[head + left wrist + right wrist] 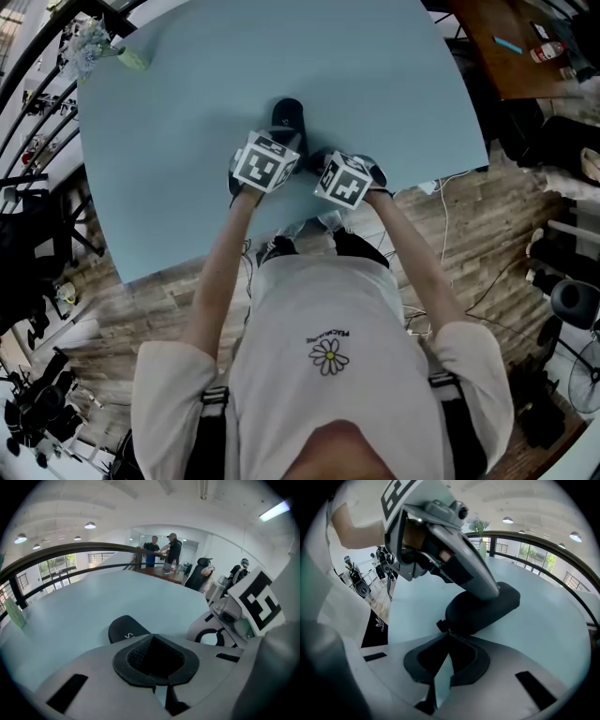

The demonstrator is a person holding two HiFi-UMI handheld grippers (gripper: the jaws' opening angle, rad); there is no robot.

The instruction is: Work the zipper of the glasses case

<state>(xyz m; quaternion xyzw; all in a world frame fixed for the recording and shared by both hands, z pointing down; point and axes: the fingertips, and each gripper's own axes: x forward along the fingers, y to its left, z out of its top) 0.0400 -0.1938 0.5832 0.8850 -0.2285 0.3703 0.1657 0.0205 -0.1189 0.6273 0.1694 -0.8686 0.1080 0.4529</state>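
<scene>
Head view: black glasses case (288, 114) lies on the pale blue table (356, 66), just ahead of both tools. On the left gripper (153, 637) the jaws are pressed together, tips down on top of the case; right gripper (449, 632) jaws also closed tight, tips at the case's near end beside a small black tab (440, 625)

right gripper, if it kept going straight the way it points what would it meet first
The right gripper, jaws shut, points at the near end of the black glasses case. First in line is the small zipper pull just beyond its tips, then the case itself. Whether it already touches the pull is unclear.
</scene>
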